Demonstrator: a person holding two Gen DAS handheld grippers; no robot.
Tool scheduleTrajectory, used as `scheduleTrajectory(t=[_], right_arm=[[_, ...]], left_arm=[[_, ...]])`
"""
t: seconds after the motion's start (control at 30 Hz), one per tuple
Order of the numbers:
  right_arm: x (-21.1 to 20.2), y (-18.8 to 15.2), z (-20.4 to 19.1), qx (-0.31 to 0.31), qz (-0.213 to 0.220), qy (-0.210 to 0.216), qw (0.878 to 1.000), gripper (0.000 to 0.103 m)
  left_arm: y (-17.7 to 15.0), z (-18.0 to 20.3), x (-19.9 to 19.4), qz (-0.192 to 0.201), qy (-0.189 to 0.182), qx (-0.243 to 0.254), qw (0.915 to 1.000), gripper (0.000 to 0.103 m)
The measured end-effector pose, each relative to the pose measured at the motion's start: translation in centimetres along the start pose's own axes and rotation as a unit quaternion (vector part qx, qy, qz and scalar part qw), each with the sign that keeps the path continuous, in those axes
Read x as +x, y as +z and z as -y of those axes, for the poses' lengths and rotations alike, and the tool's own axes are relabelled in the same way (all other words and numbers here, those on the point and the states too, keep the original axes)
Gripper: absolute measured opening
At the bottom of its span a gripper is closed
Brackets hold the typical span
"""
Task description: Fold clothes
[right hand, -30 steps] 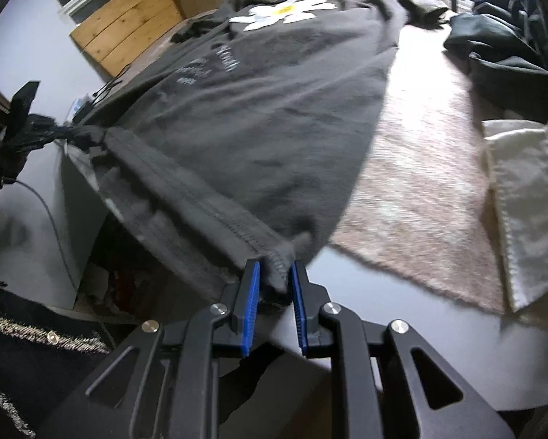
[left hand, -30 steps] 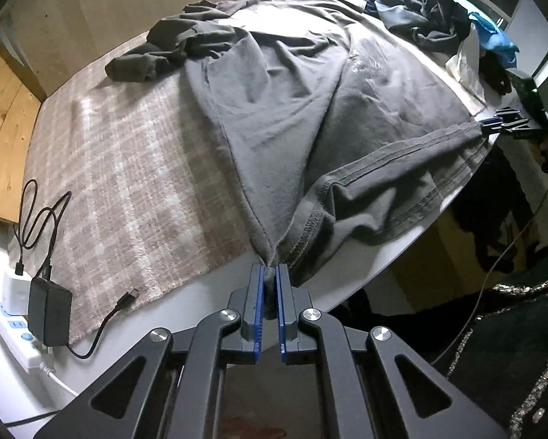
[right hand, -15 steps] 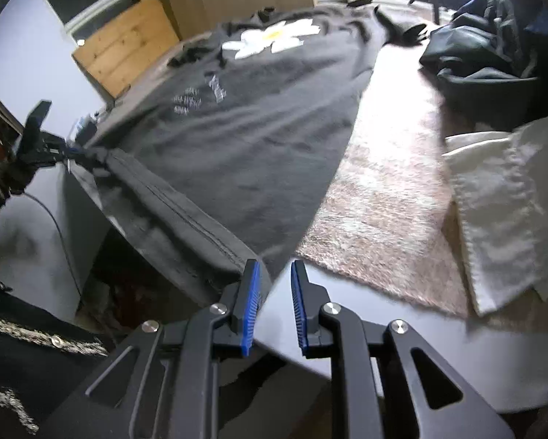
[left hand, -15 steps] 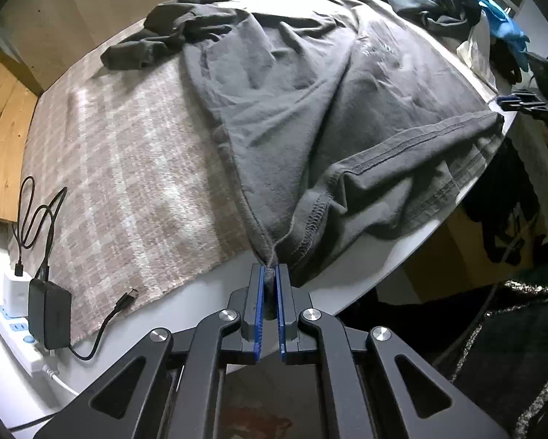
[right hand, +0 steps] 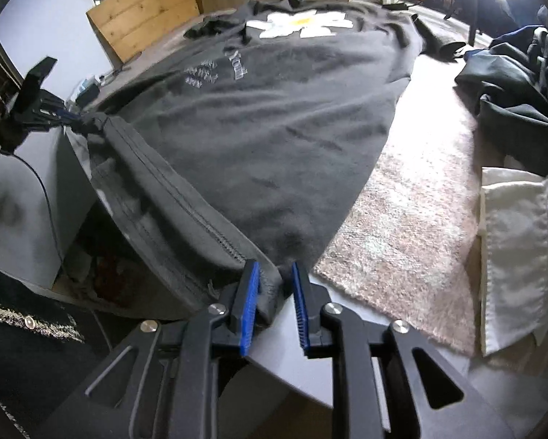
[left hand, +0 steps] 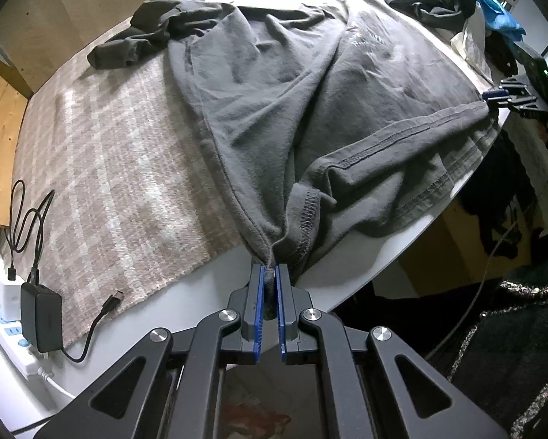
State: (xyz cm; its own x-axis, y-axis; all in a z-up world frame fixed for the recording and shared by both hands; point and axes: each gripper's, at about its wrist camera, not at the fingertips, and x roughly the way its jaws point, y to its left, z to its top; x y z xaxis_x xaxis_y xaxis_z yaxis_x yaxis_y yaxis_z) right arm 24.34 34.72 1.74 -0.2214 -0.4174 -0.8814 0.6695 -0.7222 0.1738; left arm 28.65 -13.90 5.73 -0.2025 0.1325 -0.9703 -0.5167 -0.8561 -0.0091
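A dark grey T-shirt (left hand: 310, 91) lies spread on a plaid blanket (left hand: 109, 153), its hem hanging over the table's front edge. In the right wrist view the shirt (right hand: 274, 146) shows a white flower print (right hand: 303, 23) at the far end. My left gripper (left hand: 270, 274) is shut on the hem's left corner, and it also shows at the far left as the left gripper (right hand: 60, 115). My right gripper (right hand: 274, 274) stands slightly open around the other hem corner. The cloth touches its left pad only. The right gripper (left hand: 493, 95) sits at the hem's end.
A power strip (left hand: 10, 333) with a black charger (left hand: 41, 316) and a loose cable (left hand: 105, 307) lies at the left. A pile of dark clothes (right hand: 522, 84) and a folded white cloth (right hand: 519, 248) lie at the right. A person's dark sparkly garment (left hand: 511, 329) is close by.
Half a second ago the right gripper was off the cloth, with nothing between its fingers. Now it is back at the hem corner. The left gripper kept its hold.
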Motion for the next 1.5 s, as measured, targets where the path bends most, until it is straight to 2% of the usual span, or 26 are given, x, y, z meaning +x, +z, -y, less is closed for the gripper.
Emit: scheduleTrajectory(t=[0.17, 0.23, 0.27, 0.33, 0.4, 0.5, 0.67, 0.73, 0.77, 0.83, 0.93, 1.0, 1.03, 1.07, 1.1, 1.13, 1.2, 1.27, 1.33, 1.37, 1.5], right_arm=[[0.1, -0.3, -1.0, -0.034, -0.013, -0.009, 0.999, 0.023], [-0.1, -0.8, -1.4, -0.042, -0.012, -0.018, 0.999, 0.015], [-0.3, -1.1, -1.6, -0.046, -0.011, -0.022, 0.999, 0.006], [-1.2, -1.6, -2.3, -0.052, 0.002, -0.025, 0.998, 0.006], [-2.7, -2.2, -3.5, -0.061, 0.014, 0.001, 0.998, 0.005], [-4.9, -3.1, -5.3, -0.067, -0.009, 0.106, 0.992, 0.005], [-5.8, -1.8, -2.5, -0.031, 0.018, 0.050, 0.998, 0.007], [-4.9, -0.8, -1.2, -0.023, 0.018, 0.047, 0.998, 0.014], [-4.3, -0.4, -1.1, -0.032, 0.010, 0.047, 0.998, 0.020], [-2.7, 0.0, -1.5, -0.051, -0.018, 0.046, 0.997, 0.022], [-1.8, -0.8, -2.5, -0.072, -0.032, 0.037, 0.996, 0.023], [-1.2, -1.3, -3.2, -0.085, -0.042, 0.032, 0.995, 0.034], [-0.9, -1.6, -3.5, -0.092, -0.047, 0.029, 0.994, 0.034], [-0.6, -1.8, -3.8, -0.098, -0.051, 0.025, 0.994, 0.026], [-0.7, -1.5, -3.8, -0.094, -0.042, 0.005, 0.995, 0.001], [-1.0, -1.2, -3.8, -0.090, -0.032, -0.014, 0.995, 0.002], [-4.2, -0.5, -3.1, -0.067, 0.021, -0.038, 0.997, 0.002], [-8.2, -0.6, -2.0, -0.027, 0.082, -0.056, 0.995, 0.002], [-11.9, -1.2, -0.6, 0.022, 0.136, -0.082, 0.987, 0.002], [-12.3, -1.5, -0.3, 0.032, 0.138, -0.095, 0.985, 0.002], [-10.4, -1.5, 0.3, 0.026, 0.094, -0.125, 0.987, 0.002]], left_arm=[[0.1, 0.2, -0.1, -0.003, 0.002, 0.006, 1.0000, 0.006], [0.1, 0.1, -0.1, -0.003, 0.003, 0.005, 1.0000, 0.006], [0.1, 0.1, -0.1, -0.002, 0.004, 0.004, 1.0000, 0.006], [0.1, 0.1, 0.0, -0.003, 0.006, 0.003, 1.0000, 0.006], [0.0, 0.1, 0.0, -0.003, 0.008, 0.003, 1.0000, 0.006], [-0.2, 0.1, -0.1, -0.003, 0.009, -0.001, 1.0000, 0.006], [-0.3, 0.0, -0.2, -0.003, 0.008, -0.007, 0.9999, 0.006], [-0.3, 0.1, -0.3, -0.005, 0.010, -0.006, 0.9999, 0.006], [-0.3, 0.1, -0.3, -0.005, 0.011, -0.006, 0.9999, 0.006], [-0.4, 0.1, -0.5, -0.006, 0.012, -0.007, 0.9999, 0.006], [-0.5, 0.1, -0.6, -0.003, 0.016, -0.011, 0.9998, 0.006], [-0.5, 0.2, -0.7, 0.001, 0.017, -0.015, 0.9997, 0.006], [-0.5, 0.2, -0.7, 0.002, 0.019, -0.016, 0.9997, 0.006], [-0.5, 0.3, -0.8, 0.004, 0.024, -0.015, 0.9996, 0.006], [-0.5, 0.6, -1.0, 0.008, 0.032, -0.014, 0.9994, 0.006], [-0.6, 0.8, -1.4, 0.012, 0.041, -0.012, 0.9990, 0.006], [-0.2, 1.8, -3.0, 0.028, 0.059, -0.019, 0.9977, 0.006], [-1.0, 2.0, -4.9, 0.054, 0.059, -0.034, 0.9962, 0.005], [-3.8, 2.7, -5.7, 0.059, 0.045, -0.032, 0.9968, 0.006], [-4.2, 3.1, -5.3, 0.052, 0.044, -0.027, 0.9974, 0.006], [-4.0, 3.5, -2.5, 0.023, 0.055, -0.016, 0.9981, 0.006]])
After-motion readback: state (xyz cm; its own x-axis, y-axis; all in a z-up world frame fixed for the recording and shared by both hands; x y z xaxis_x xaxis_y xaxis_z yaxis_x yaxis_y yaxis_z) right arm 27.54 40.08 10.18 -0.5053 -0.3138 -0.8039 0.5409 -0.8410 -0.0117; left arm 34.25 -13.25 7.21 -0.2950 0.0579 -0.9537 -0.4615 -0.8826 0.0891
